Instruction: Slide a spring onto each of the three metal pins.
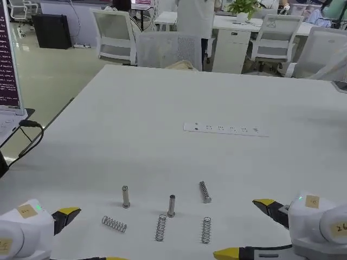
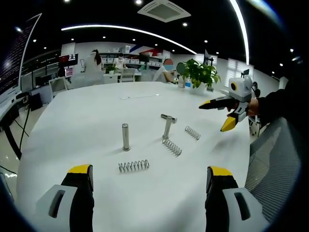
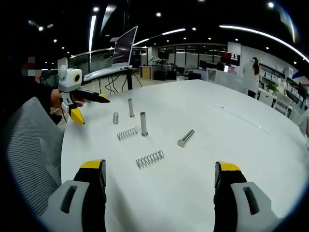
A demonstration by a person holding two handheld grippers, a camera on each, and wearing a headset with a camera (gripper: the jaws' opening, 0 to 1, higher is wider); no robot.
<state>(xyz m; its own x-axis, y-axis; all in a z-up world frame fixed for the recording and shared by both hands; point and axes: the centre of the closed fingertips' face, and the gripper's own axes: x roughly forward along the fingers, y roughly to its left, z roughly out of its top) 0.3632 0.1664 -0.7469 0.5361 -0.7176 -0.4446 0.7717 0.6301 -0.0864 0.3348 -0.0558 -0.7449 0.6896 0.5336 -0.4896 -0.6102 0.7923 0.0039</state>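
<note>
With fingers released on my left gripper (image 2: 149, 170) and right gripper (image 1: 244, 228), the leftmost spring (image 2: 133, 166) lies flat just ahead of the left, axis crosswise.

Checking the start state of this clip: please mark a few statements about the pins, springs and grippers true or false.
1. Three springs lie loose on the table. True.
2. All three pins stand upright. False: the right-hand pin lies on its side; the other two pins stand.
3. The left gripper holds a spring. False: the left gripper is open and empty.
4. The right gripper is open. True.
5. No spring sits on a pin yet. True.
</note>
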